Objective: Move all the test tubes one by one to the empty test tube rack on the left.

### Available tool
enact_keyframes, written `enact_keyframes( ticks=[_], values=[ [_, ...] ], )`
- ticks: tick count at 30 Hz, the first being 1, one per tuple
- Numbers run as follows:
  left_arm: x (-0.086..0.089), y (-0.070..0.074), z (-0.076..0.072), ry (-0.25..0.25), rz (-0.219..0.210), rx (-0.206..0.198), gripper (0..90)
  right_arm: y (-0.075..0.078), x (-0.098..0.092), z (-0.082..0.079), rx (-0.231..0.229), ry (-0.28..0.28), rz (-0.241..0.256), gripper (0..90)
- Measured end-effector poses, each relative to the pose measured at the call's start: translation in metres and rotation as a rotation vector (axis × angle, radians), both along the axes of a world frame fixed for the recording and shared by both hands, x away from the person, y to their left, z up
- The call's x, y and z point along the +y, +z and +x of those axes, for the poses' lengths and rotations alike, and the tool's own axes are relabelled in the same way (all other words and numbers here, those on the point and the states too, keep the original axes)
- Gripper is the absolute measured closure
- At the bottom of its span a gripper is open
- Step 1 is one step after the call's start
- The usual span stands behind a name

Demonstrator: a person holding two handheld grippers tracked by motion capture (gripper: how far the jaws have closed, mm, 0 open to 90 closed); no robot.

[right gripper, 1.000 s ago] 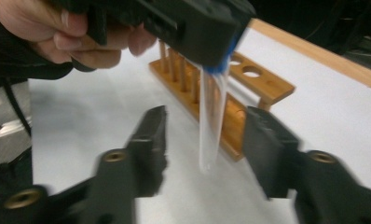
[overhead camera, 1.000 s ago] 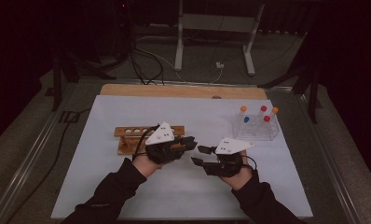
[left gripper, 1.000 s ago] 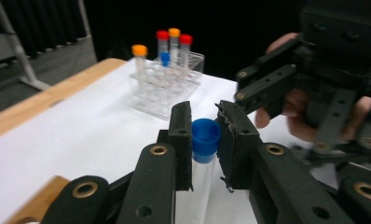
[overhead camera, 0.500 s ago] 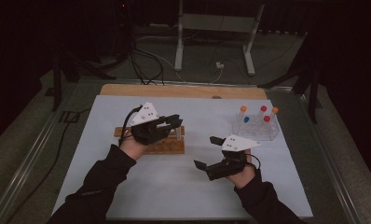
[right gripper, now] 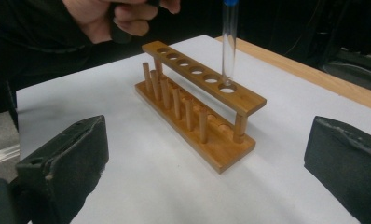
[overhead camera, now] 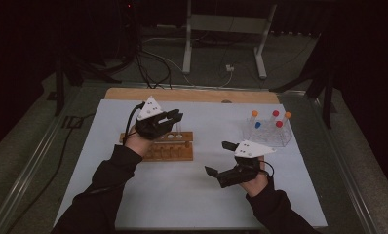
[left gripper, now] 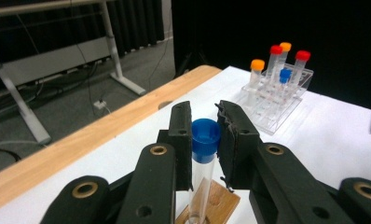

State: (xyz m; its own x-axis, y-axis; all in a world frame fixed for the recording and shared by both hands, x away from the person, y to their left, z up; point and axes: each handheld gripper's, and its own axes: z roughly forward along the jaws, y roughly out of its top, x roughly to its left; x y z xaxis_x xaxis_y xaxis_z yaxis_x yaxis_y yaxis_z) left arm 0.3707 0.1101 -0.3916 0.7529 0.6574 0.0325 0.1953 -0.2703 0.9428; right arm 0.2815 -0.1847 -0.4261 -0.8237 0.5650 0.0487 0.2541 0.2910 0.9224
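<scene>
My left gripper [left gripper: 204,140] clamps the blue-capped tube [left gripper: 203,154], its tip just above the end hole of the wooden rack [right gripper: 197,109]. I should keep it plumb and lower slowly. My right gripper [overhead camera: 223,161] waits open.

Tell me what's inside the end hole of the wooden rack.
A clear blue-capped tube stands in the wooden rack's end hole, the left gripper around its cap. The other holes look empty. The tube's bottom end is hidden below the top bar.
</scene>
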Motion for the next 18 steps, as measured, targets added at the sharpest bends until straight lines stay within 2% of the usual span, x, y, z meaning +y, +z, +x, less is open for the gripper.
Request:
enact_keyframes(
  ticks=[1, 3, 5, 12, 18],
  values=[
    [0.000, -0.003, 0.002, 0.001, -0.004, 0.013, 77.4, 0.000, 0.000, 0.000, 0.000, 0.000, 0.000, 0.0],
    [-0.001, -0.010, 0.003, 0.013, 0.019, 0.012, 77.4, 0.000, 0.000, 0.000, -0.001, 0.000, -0.003, 0.0],
    [-0.001, -0.016, 0.004, 0.016, 0.008, 0.033, 77.4, 0.000, 0.000, 0.000, -0.001, 0.000, -0.002, 0.0],
    [-0.003, -0.038, 0.003, 0.018, 0.010, 0.079, 77.4, -0.002, -0.001, 0.000, 0.006, 0.002, 0.000, 0.0],
    [-0.006, -0.049, 0.001, 0.024, 0.036, 0.083, 77.3, -0.002, -0.001, 0.000, 0.006, 0.004, -0.004, 0.0]
  ],
)
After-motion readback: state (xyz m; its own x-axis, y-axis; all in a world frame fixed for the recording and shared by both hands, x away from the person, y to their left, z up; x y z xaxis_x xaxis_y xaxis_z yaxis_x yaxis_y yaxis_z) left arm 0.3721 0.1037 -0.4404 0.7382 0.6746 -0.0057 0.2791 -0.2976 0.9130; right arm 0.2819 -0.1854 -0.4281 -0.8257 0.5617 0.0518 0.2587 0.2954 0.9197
